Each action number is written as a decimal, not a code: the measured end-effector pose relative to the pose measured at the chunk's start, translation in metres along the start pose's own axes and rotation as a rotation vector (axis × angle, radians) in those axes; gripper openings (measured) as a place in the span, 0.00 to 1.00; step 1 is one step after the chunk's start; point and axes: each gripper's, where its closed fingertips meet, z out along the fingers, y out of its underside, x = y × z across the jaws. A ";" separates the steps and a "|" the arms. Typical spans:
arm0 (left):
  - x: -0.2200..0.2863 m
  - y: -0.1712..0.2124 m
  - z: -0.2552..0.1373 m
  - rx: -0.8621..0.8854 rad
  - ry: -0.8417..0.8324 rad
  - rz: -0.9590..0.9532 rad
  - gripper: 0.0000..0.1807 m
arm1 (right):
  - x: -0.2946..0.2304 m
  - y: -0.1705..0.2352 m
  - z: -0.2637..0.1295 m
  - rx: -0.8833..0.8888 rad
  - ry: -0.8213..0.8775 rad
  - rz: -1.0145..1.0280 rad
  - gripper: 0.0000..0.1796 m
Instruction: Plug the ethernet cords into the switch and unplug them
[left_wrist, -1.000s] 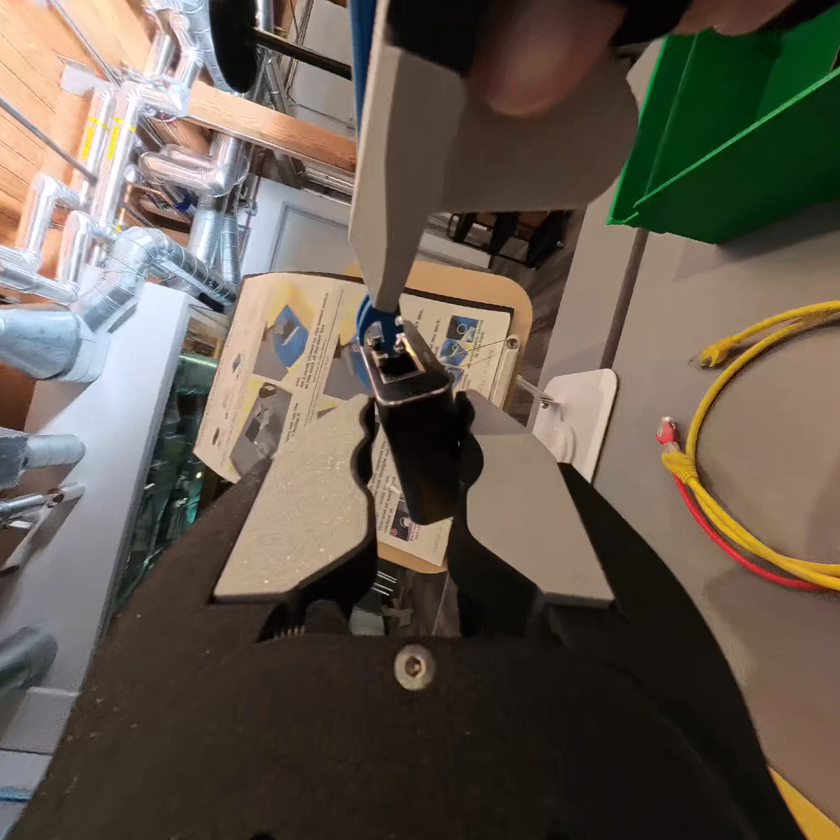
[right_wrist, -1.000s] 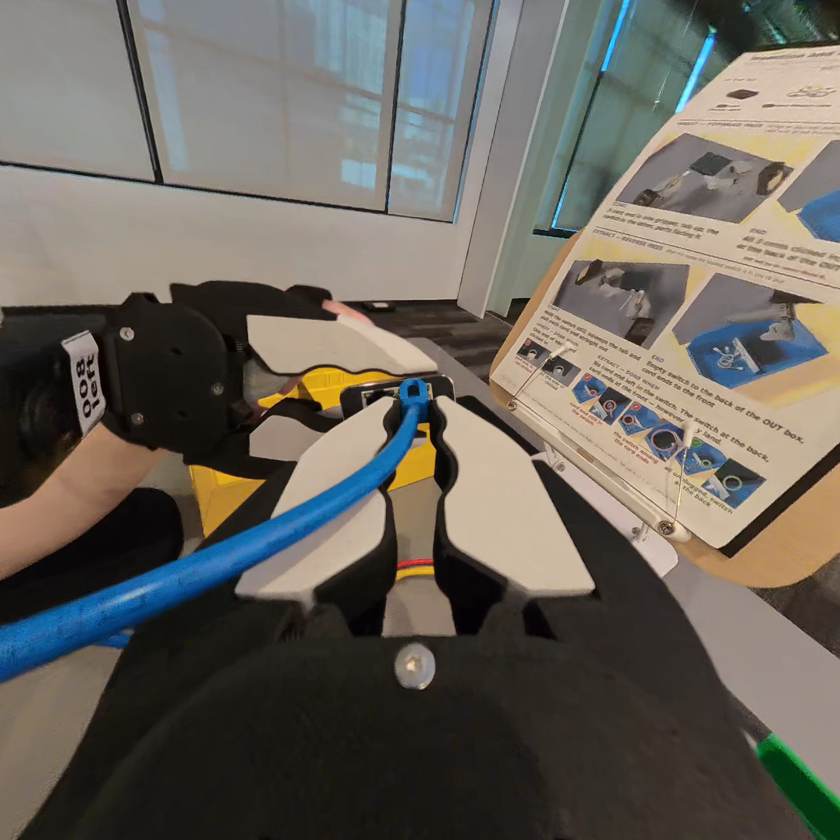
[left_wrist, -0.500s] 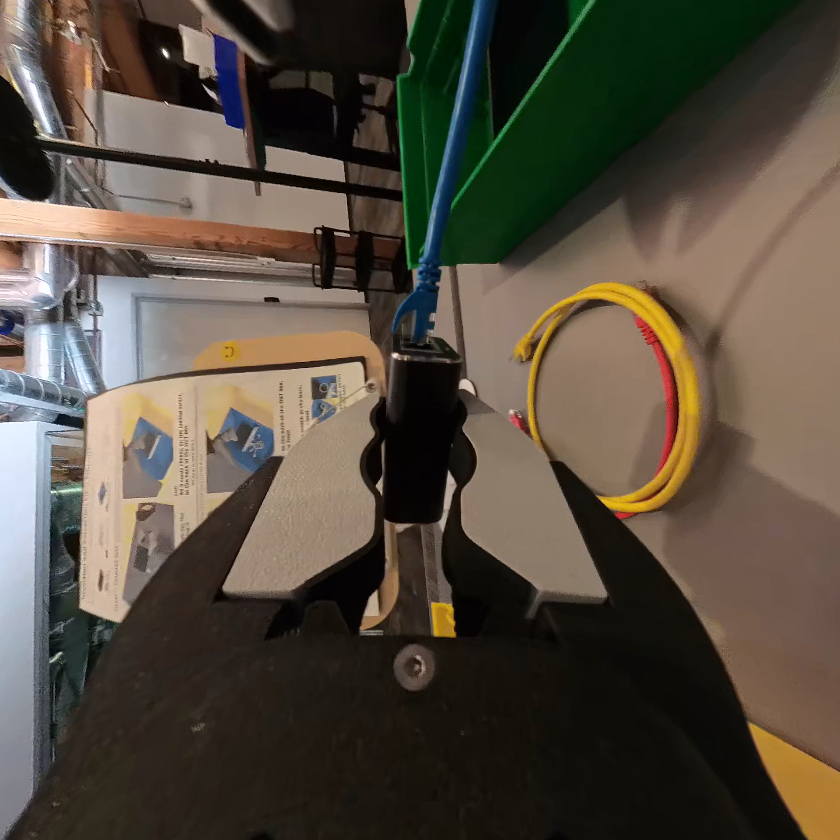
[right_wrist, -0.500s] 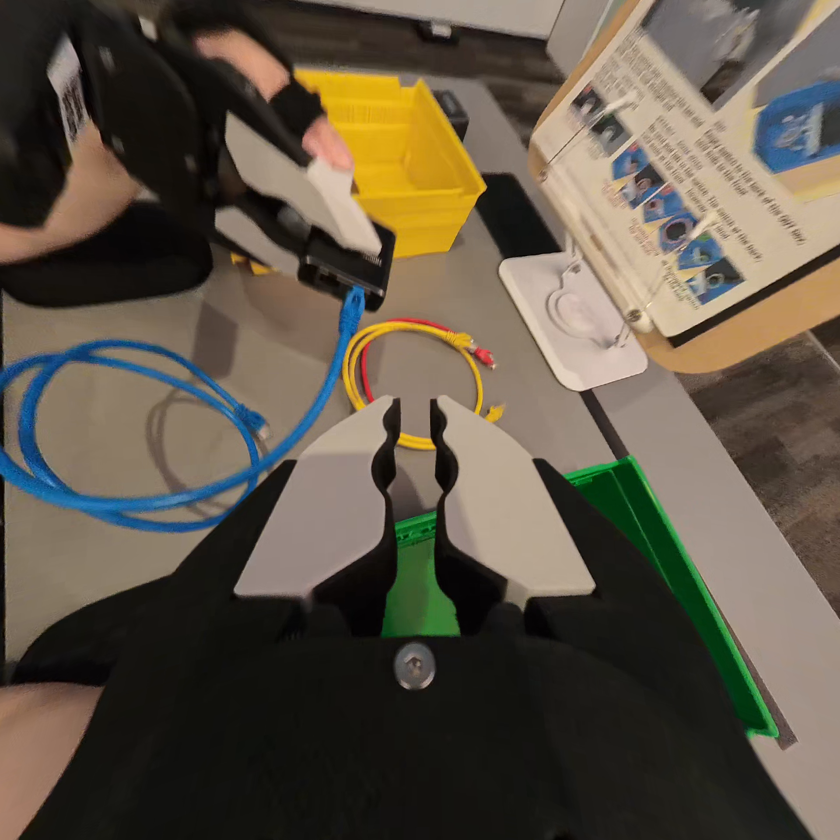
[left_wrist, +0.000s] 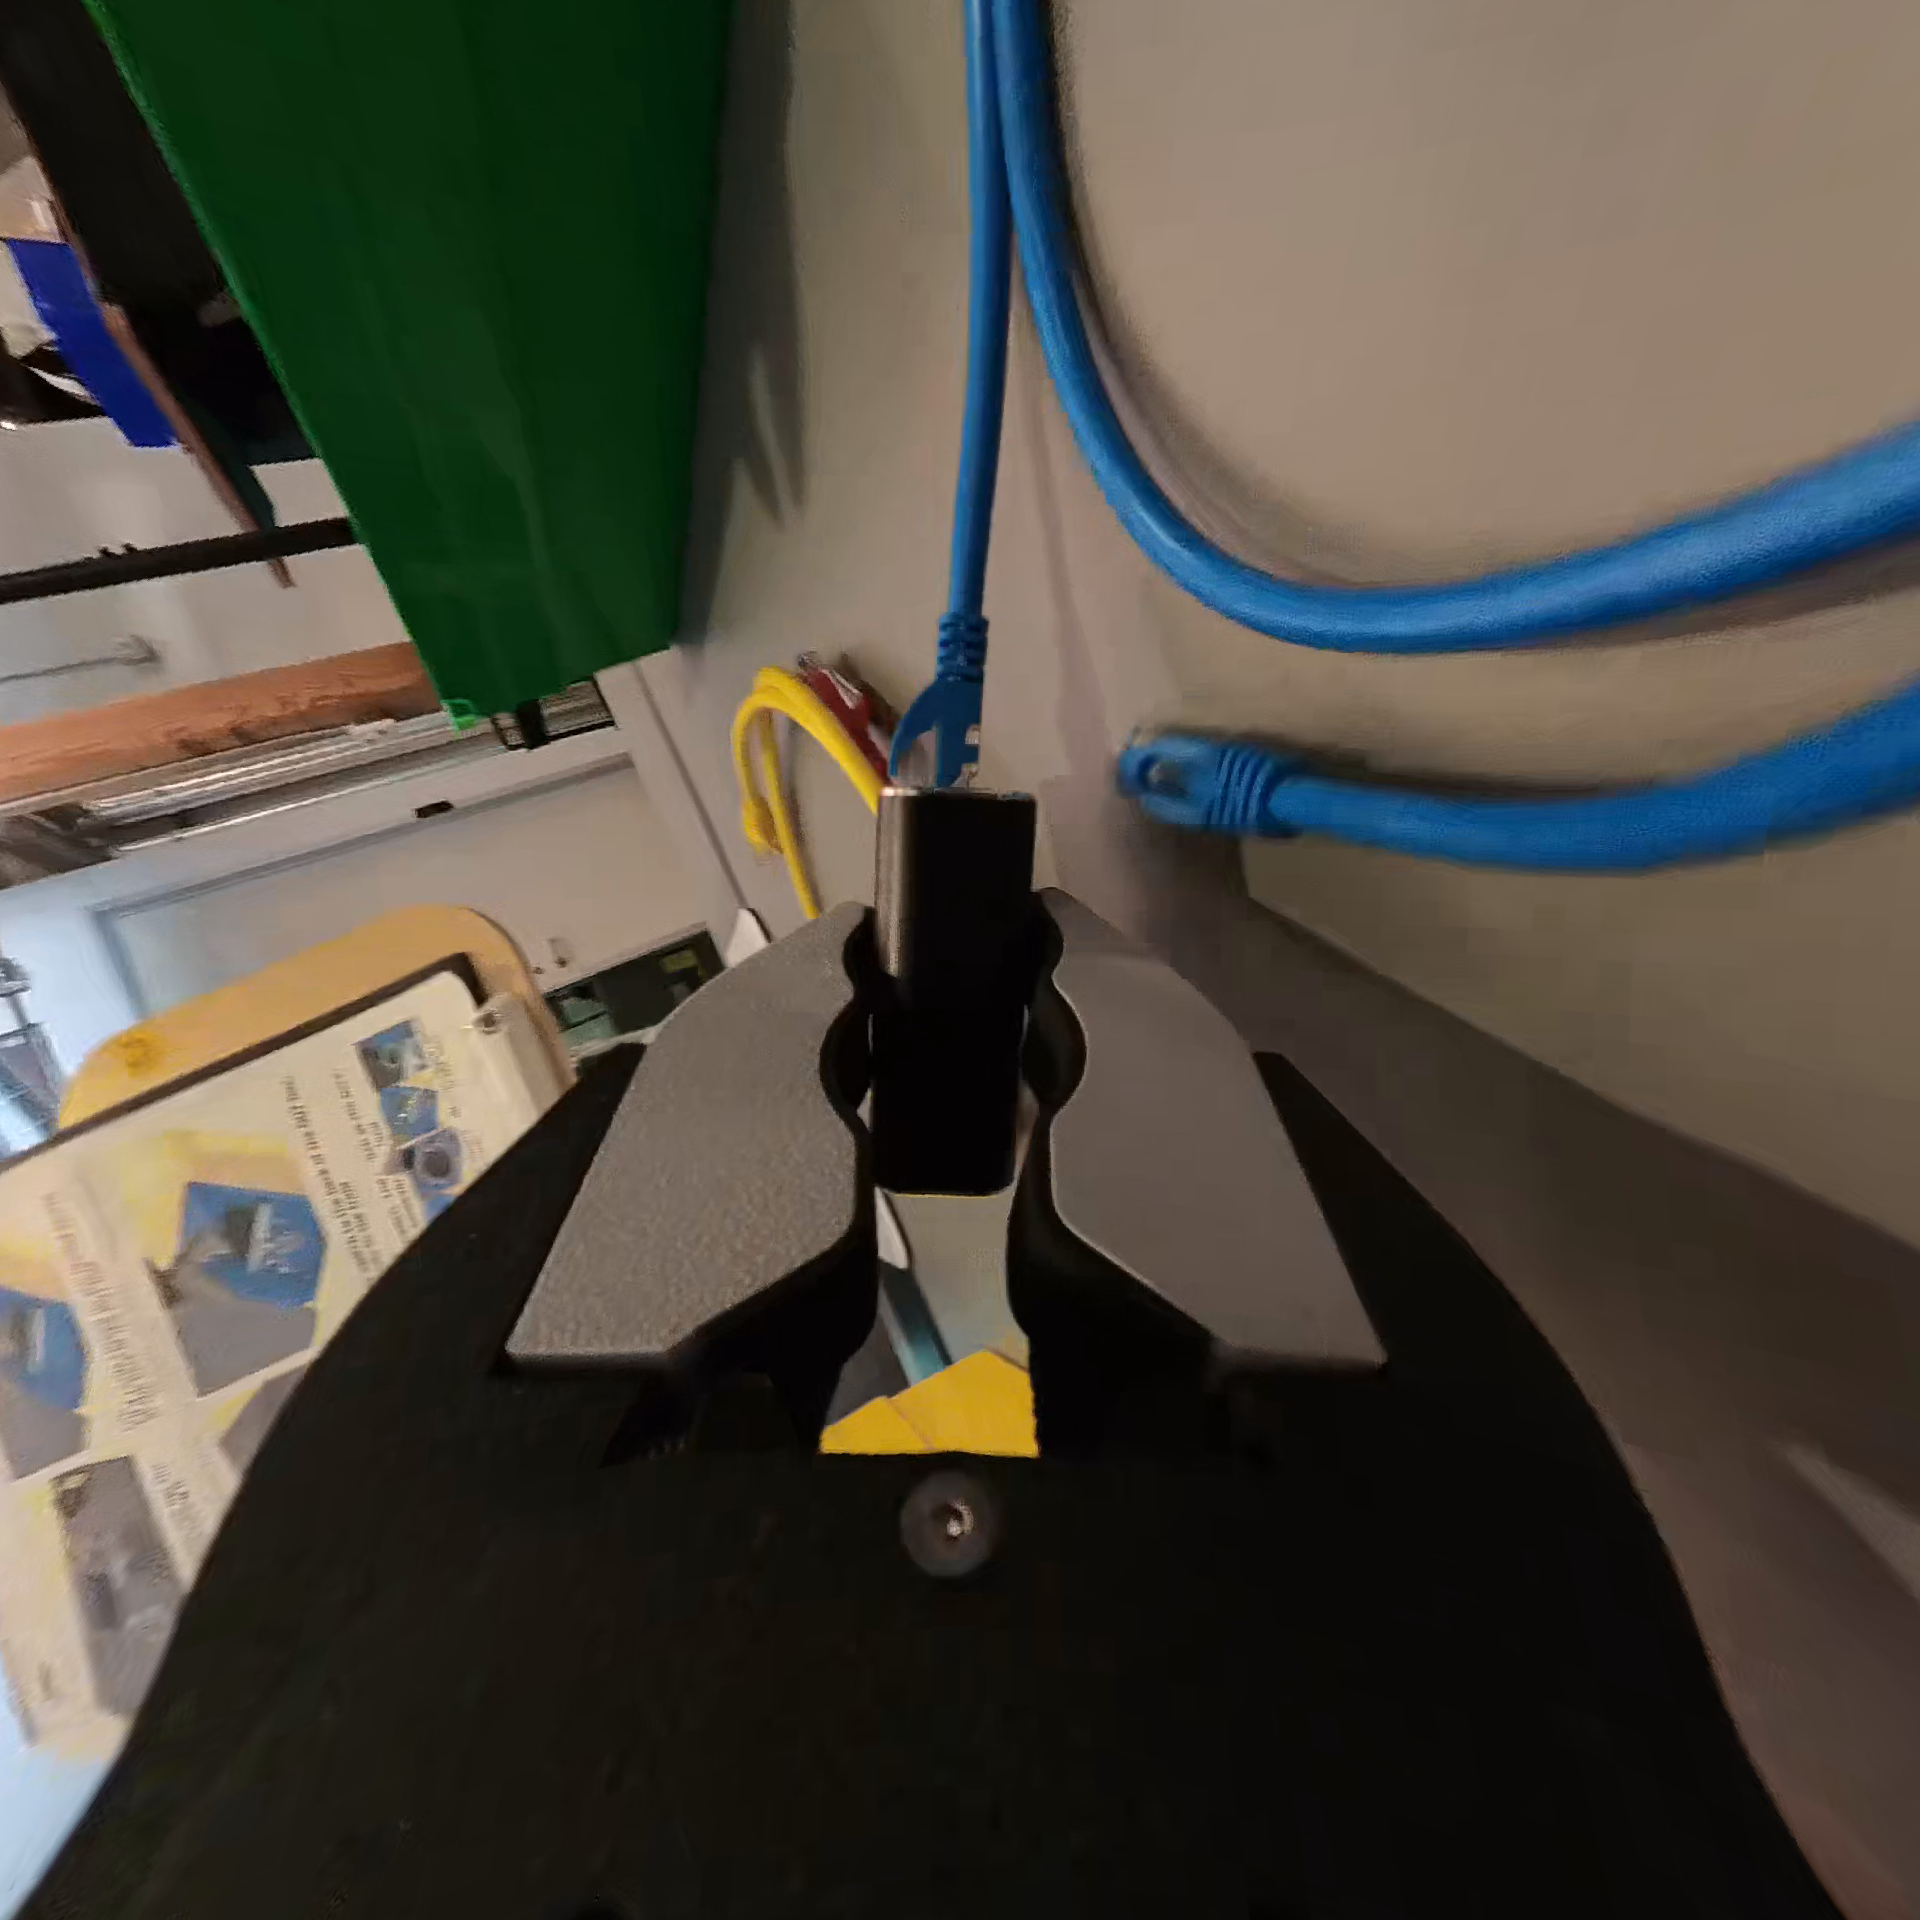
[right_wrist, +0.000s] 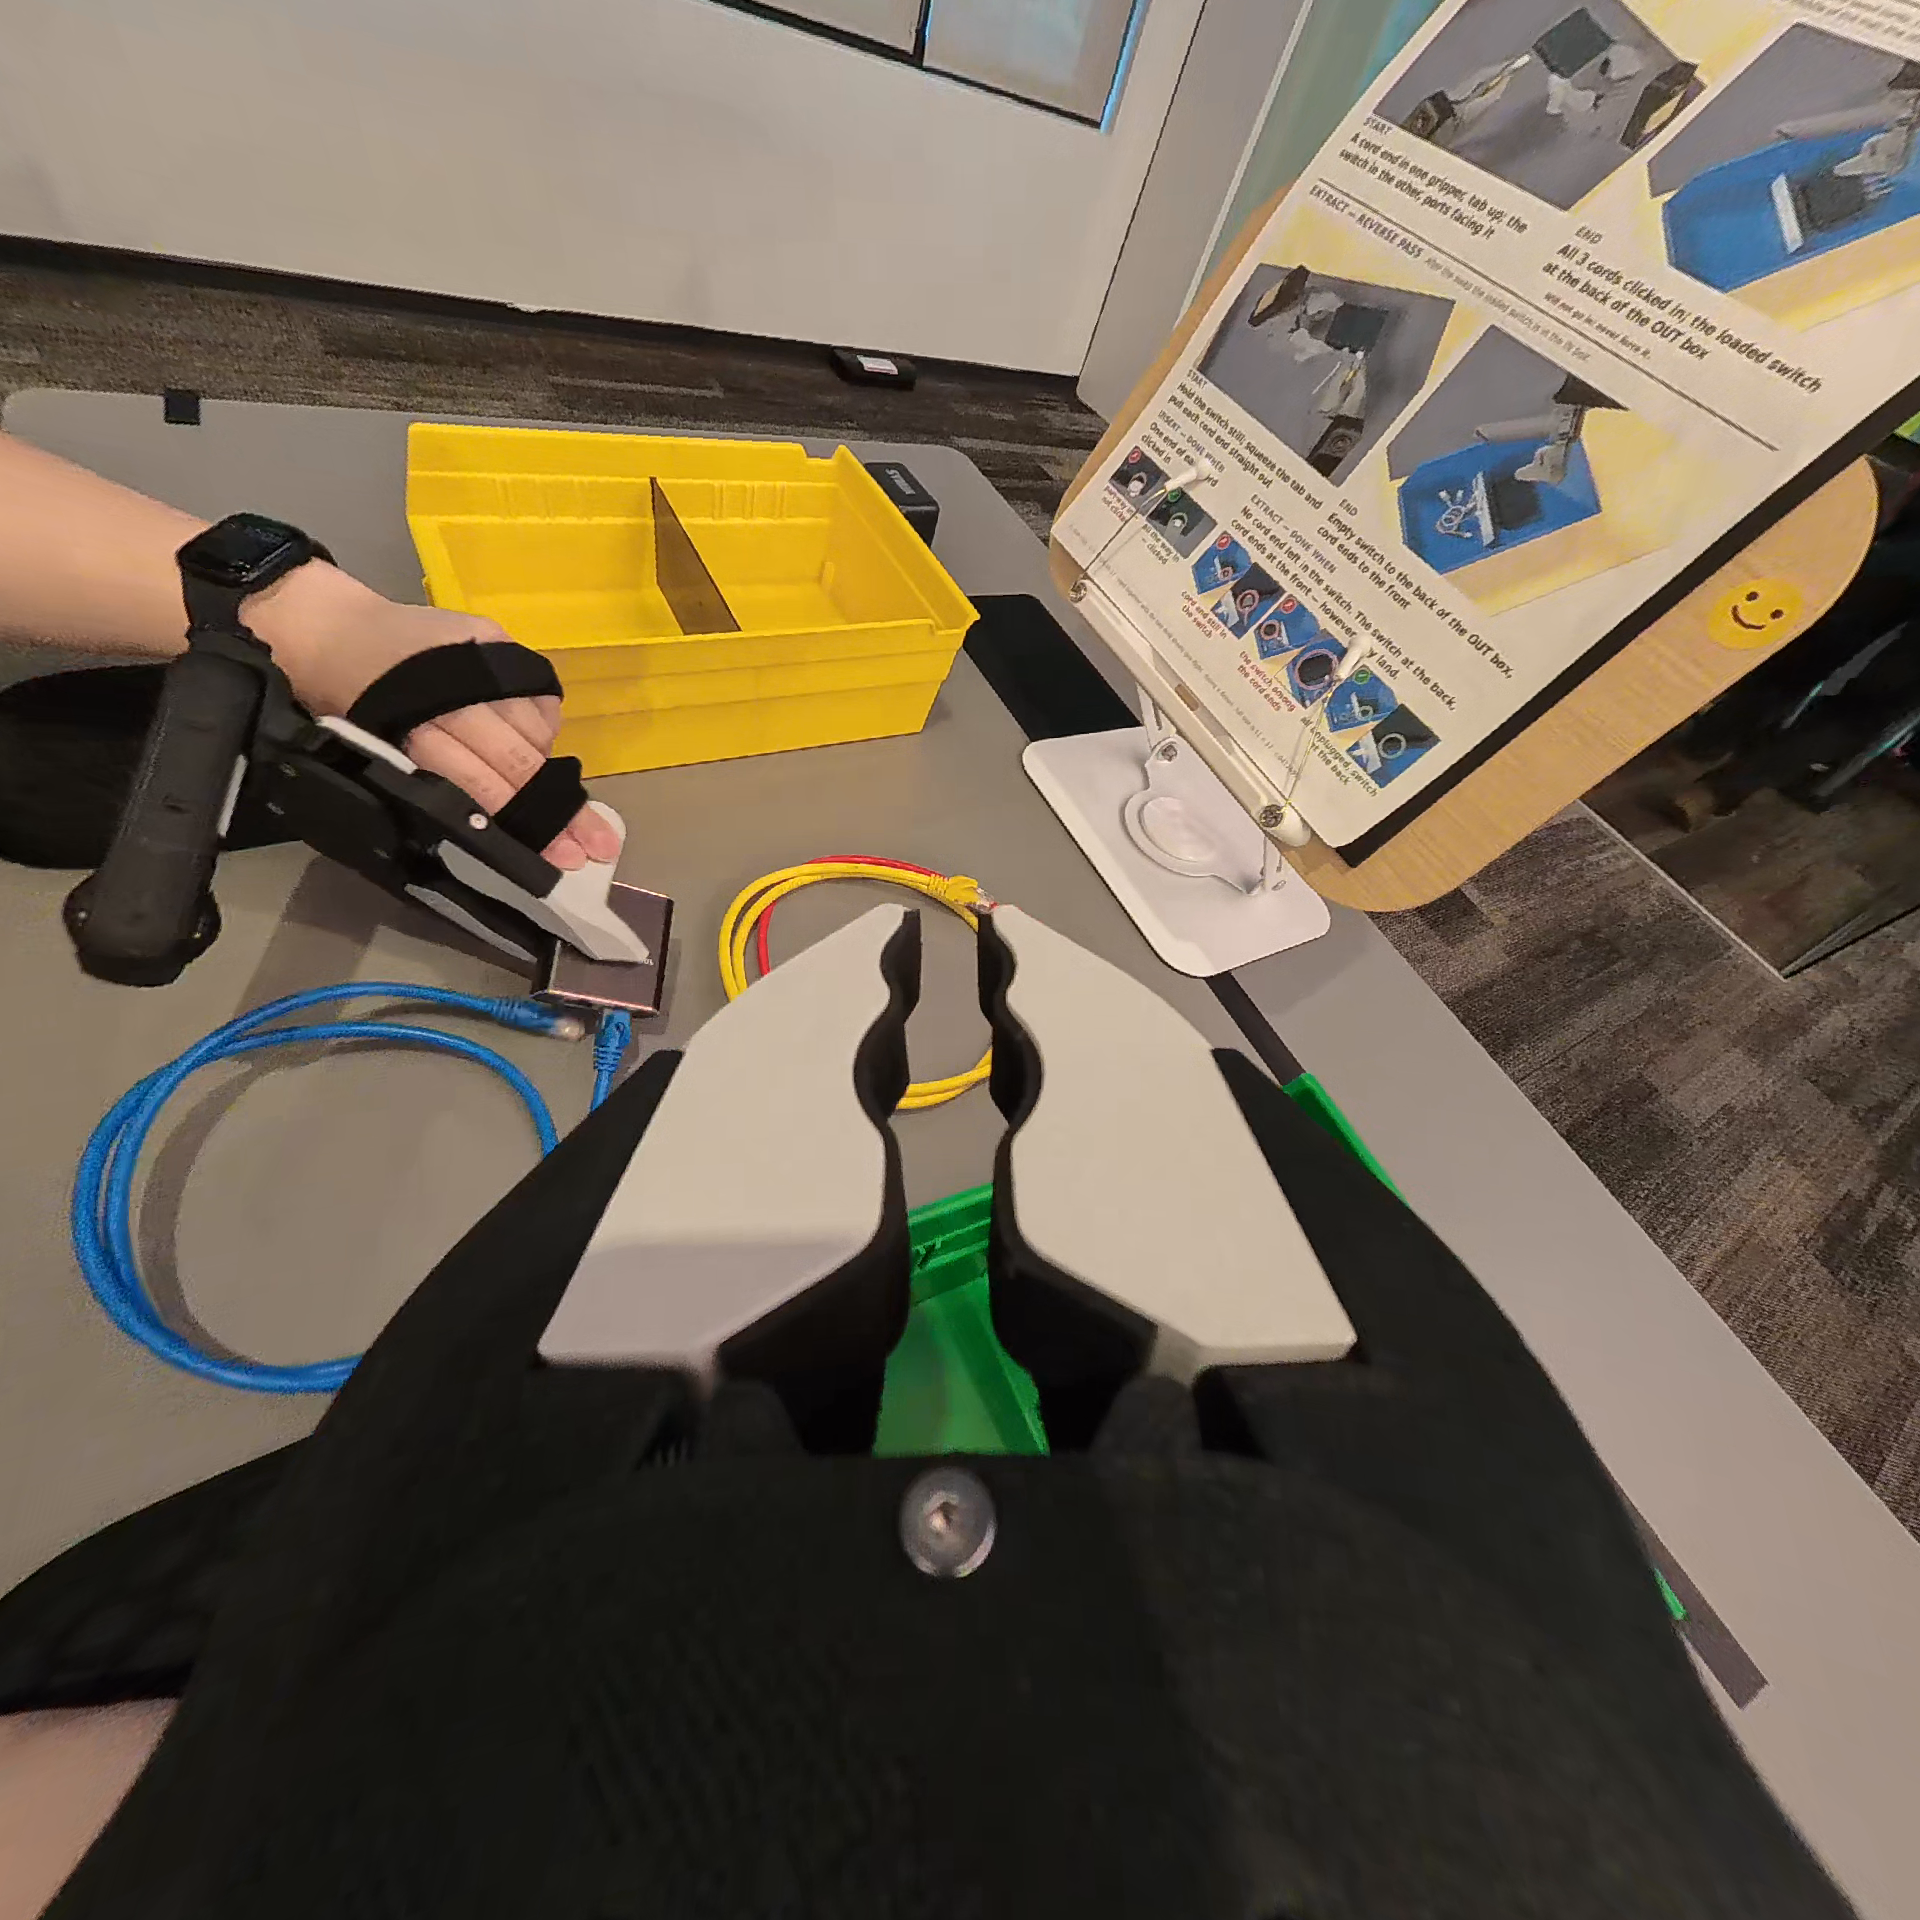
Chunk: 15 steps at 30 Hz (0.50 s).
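Printed text and captioned photographs are carried by the instruction sheet (right_wrist: 1496, 436) clipped to the tilted wooden board (right_wrist: 1621, 790). A yellow smiley sticker (right_wrist: 1754, 615) is borne by that board.

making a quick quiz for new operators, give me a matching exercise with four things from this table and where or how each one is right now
Things:
1. switch
2. blue cord
3. yellow bin
4. right claw

States:
A. empty, split by a divider
B. open, holding nothing
C. clamped in the left claw
D. one end plugged into the switch, the rest looped on the table

Pairs: 1-C, 2-D, 3-A, 4-B
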 end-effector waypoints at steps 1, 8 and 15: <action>0.003 0.001 0.000 0.008 0.015 -0.003 0.13 | 0.000 0.000 -0.001 0.002 0.003 -0.002 0.06; 0.020 0.010 0.006 -0.076 0.045 0.053 0.15 | 0.002 -0.003 -0.009 0.040 0.008 0.000 0.06; 0.021 0.021 -0.007 -0.108 0.128 -0.059 0.29 | 0.004 -0.002 -0.016 0.062 0.015 0.008 0.05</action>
